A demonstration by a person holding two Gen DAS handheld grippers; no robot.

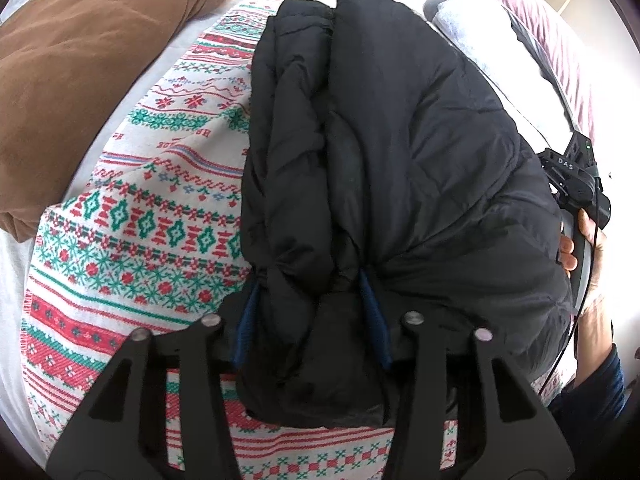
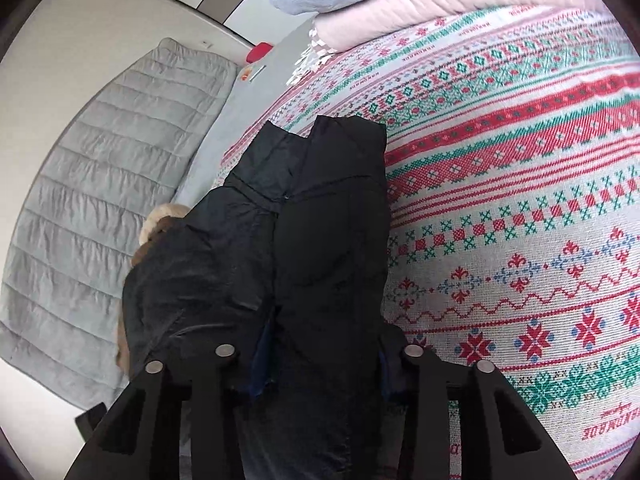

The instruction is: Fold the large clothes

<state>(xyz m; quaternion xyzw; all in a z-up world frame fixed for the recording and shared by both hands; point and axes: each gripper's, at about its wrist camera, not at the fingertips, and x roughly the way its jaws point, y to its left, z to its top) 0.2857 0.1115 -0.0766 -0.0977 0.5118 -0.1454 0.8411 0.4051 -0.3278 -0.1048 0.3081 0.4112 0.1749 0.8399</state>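
**Both claws grip the black jacket**

The left claw (image 1: 310, 316) and right claw (image 2: 320, 360) each pinch the puffy black jacket (image 1: 380, 140). It lies on a patterned blanket (image 1: 160, 200), between a brown pillow (image 1: 80, 60) and a pink folded blanket (image 2: 420, 4).

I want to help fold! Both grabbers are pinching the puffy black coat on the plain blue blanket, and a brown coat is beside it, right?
Almost. The blanket isn't plain blue; it is white with red and green patterns, as the left wrist view shows. The left gripper and right gripper do pinch the black coat, with the brown coat beside it.
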